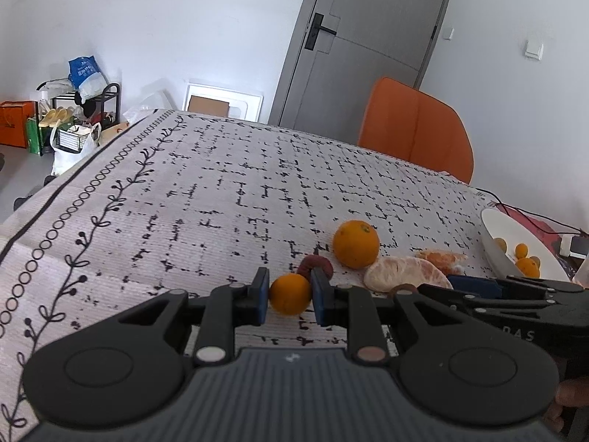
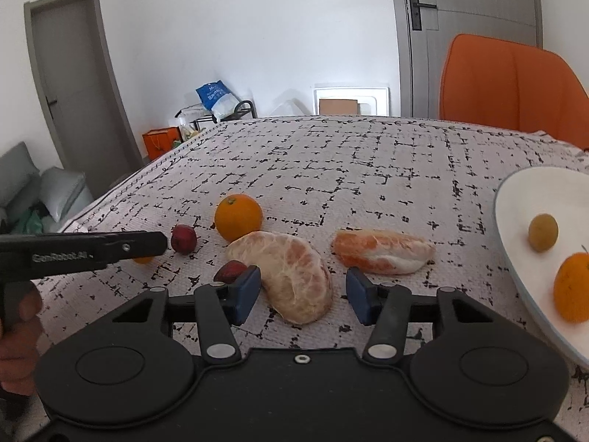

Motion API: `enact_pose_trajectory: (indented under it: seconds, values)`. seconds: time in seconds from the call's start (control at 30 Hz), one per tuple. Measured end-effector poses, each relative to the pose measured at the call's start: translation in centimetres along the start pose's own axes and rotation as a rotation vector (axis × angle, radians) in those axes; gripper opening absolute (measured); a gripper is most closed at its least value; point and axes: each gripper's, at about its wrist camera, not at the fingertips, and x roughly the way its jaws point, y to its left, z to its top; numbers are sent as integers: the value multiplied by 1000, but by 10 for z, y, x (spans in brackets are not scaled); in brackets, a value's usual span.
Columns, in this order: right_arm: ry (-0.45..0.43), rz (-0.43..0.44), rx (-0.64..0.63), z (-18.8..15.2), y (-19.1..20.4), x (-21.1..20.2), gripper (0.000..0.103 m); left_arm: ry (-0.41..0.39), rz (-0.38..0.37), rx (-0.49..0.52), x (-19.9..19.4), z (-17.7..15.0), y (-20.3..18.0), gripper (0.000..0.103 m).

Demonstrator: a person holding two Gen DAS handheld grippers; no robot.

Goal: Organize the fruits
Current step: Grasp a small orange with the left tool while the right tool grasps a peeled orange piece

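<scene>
My left gripper [image 1: 289, 296] has its blue pads on both sides of a small orange fruit [image 1: 290, 293] that rests on the tablecloth. A bigger orange [image 1: 356, 244] and a dark red fruit [image 1: 317, 264] lie just beyond it. My right gripper [image 2: 302, 294] is open, its pads astride the near end of a large peeled citrus segment [image 2: 294, 274]. A second peeled segment [image 2: 383, 251] lies to the right. A white bowl [image 2: 530, 199] at the right edge holds several small fruits. Two dark red fruits [image 2: 183, 238] [image 2: 230, 272] lie left of the segment.
The table wears a white cloth with black marks [image 1: 221, 191]. An orange chair [image 1: 416, 129] stands at the far side. Cables and a red item [image 1: 533, 223] lie behind the bowl. The left gripper's body [image 2: 81, 252] reaches in from the left in the right wrist view.
</scene>
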Motion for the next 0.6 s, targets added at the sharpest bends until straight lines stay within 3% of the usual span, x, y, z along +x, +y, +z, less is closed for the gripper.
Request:
enact_pose_trajectory:
  seconds: [0.23,0.5,0.6]
  values:
    - [10,-1,-51,4,12,8,54,-5,11,-15,-7,0,9,23]
    - [-14,1,-12,4,2,-8,23,-26,9,-3,-18,3,5,23]
    - [-18,3,-8,3,0,-16,21,-28,-1,6,-19,4,-1,23]
